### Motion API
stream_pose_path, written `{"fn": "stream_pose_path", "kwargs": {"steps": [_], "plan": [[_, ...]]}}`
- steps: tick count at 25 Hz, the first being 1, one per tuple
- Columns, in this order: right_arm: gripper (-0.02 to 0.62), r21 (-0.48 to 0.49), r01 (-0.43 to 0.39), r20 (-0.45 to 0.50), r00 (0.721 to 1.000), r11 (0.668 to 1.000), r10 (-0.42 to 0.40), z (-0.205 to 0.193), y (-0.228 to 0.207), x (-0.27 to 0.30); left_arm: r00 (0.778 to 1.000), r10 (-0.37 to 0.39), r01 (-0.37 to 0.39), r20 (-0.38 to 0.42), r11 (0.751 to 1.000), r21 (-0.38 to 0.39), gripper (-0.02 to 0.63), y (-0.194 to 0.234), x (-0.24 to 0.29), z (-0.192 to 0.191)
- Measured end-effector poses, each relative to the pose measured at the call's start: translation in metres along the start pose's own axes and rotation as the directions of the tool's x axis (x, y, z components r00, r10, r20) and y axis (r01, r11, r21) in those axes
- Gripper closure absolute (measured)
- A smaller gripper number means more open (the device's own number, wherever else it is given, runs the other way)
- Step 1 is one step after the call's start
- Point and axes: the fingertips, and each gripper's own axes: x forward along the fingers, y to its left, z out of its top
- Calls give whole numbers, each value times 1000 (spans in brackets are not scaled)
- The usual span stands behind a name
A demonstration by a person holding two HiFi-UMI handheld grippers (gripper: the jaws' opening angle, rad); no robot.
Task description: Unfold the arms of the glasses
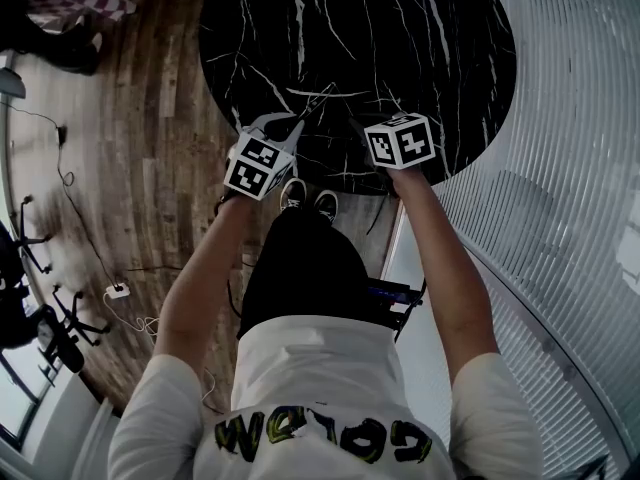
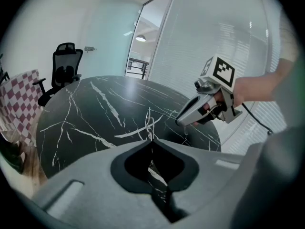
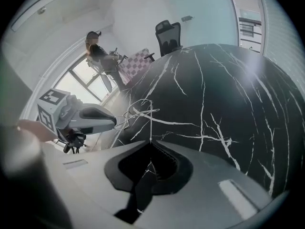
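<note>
Risks bending or dropping the thin wire glasses (image 1: 315, 98), held centre-frame above the near rim of the desk (image 1: 420, 28) with left gripper (image 2: 151, 138) jaws clamped on the frame and right gripper (image 3: 151, 138) jaws pinched on one arm, if swung against the hinge.

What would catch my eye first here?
A round black marble table streaked with white veins fills the head view. Over its near edge, the left claw and right claw, each carrying a marker cube, are both shut on thin wire glasses stretched between them.
</note>
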Motion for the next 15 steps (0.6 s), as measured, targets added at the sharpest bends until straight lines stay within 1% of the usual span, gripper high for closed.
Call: {"fn": "stream_pose_path", "kwargs": {"steps": [5,9,15], "plan": [[589,-84,24,-33,999,996,-27,-4,-5,-3,1000,-15,15,-12,1000,-8,598,-5,1,-4],[589,-141,28,-52,998,990,-35,-6,-7,-4,999,-25,25,-23,1000,-14,598,-8,0,-7],[589,-253,44,-84,994,966,-67,-9,-9,-6,998,-44,43,-34,999,-21,598,-11,-3,-11]]}}
